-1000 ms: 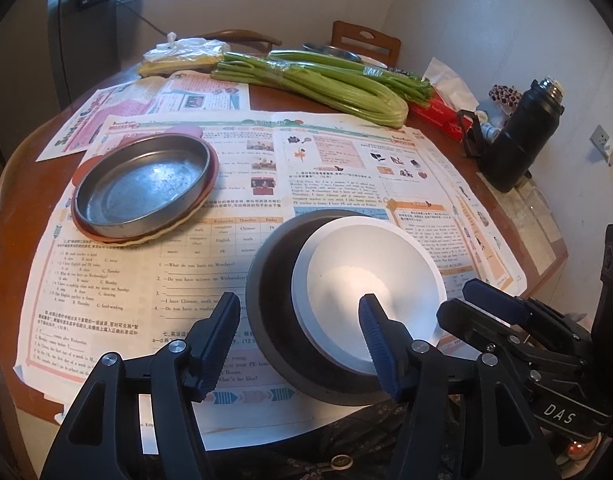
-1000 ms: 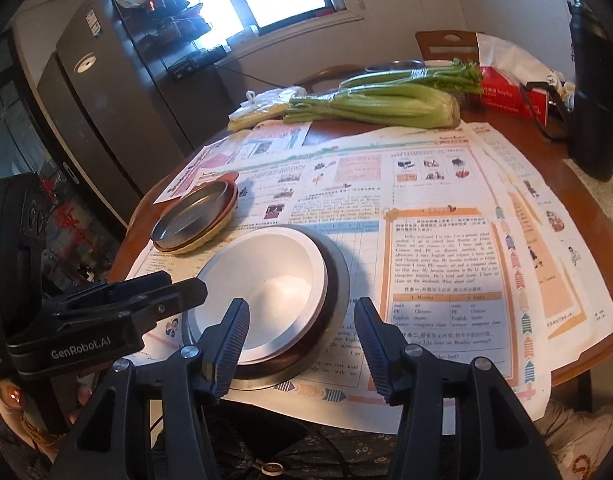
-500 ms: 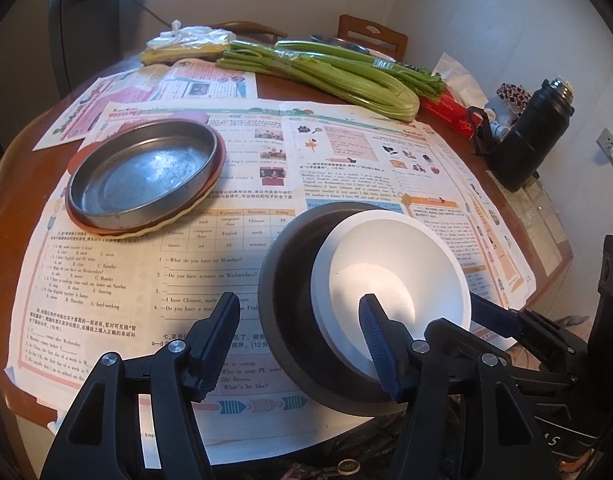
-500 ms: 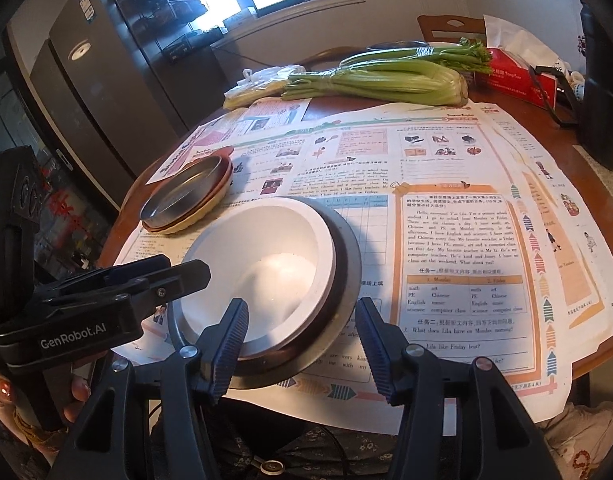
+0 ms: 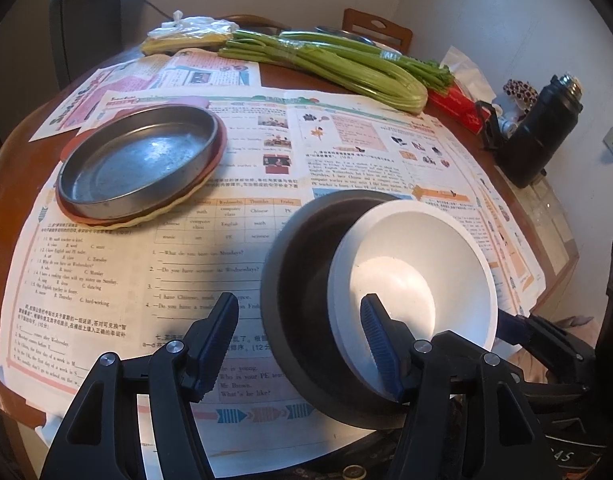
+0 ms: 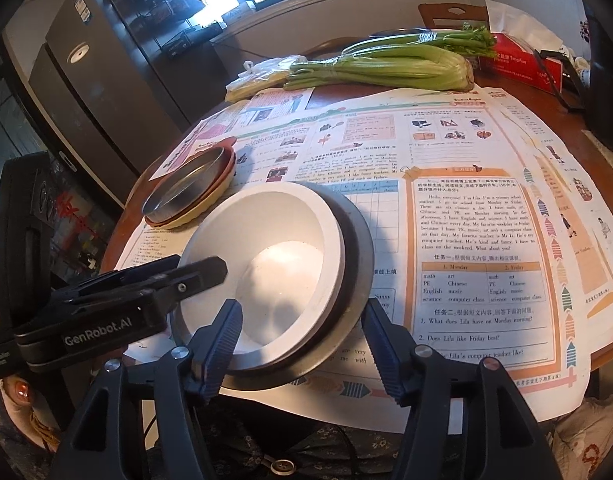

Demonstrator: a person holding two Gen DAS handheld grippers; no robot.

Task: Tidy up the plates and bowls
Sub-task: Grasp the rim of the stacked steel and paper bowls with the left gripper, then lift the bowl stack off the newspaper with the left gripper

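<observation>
A white bowl sits nested and a little tilted inside a wider dark bowl on the paper-covered table, near its front edge. My left gripper is open, with the nested bowls' near left walls between its jaws; one pad is inside the white bowl and the other stands clear of the dark rim. My right gripper straddles the white bowl and the dark bowl from the other side. Its jaws are opening and no pad presses. To the left, a metal pan rests on stacked plates.
Newspaper sheets cover the round wooden table. At the back lie celery and a plastic bag. A red tissue box and a black flask stand at the right. Chairs and a dark fridge ring the table.
Both cameras have sunk closer to the nested bowls, which now fill more of each view. The right gripper's fingers stand slightly wider apart.
</observation>
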